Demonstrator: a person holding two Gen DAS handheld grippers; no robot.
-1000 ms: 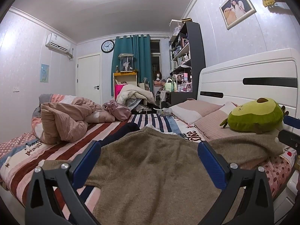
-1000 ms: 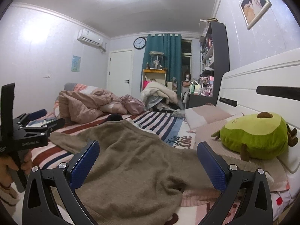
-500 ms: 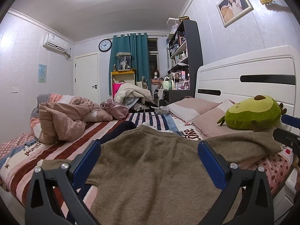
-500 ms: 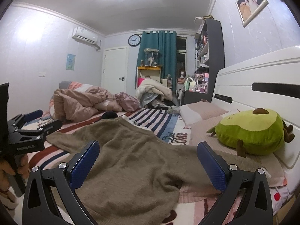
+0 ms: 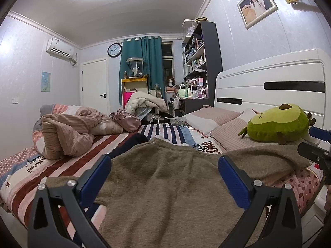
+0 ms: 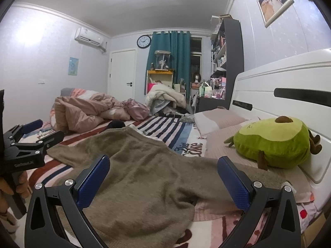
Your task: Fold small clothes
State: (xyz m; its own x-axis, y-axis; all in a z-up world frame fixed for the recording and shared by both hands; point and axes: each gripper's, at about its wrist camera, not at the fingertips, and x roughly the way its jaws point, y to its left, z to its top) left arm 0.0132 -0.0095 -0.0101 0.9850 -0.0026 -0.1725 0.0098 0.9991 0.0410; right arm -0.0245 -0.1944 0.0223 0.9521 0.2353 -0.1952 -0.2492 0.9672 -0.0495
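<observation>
A brown sweater (image 5: pixel 165 186) lies spread flat on the bed (image 5: pixel 31 177), in the near middle. Around it are other things. A green avocado toy (image 5: pixel 277 124) sits on the pillows (image 5: pixel 213 117) to the right, against the white headboard (image 5: pixel 269 78). One sleeve (image 5: pixel 269 157) of the sweater reaches right, up onto the near pillow just below the toy. A pink blanket (image 5: pixel 68 132) is bunched up far to the left, well apart from the sweater. A shiny pink bag (image 5: pixel 126 119) sits beside the blanket. A dark piece of cloth (image 5: pixel 134 140) peeks out at the far edge of the sweater and touches it.

The sweater's body runs from near to far, with one end at the near edge of the bed and the other end pointing to the far wall. Its two sleeves stretch out sideways, left (image 6: pixel 68 148) and right, so the widest line goes across the bed.

The left gripper (image 5: pixel 165 177) hangs over the near part of the sweater. Its blue fingers (image 5: pixel 95 177) are spread wide and hold nothing. The right gripper (image 6: pixel 163 177) hangs over the right half of the sweater, also spread wide and holding nothing. In the right wrist view the left gripper shows at the left edge, with a hand (image 6: pixel 12 186) around its handle.

The striped sheet left of the sweater is bare up to the blanket, so there is room on that side. On the right, the pillows and toy are close. The near edge of the bed is right under the grippers.
</observation>
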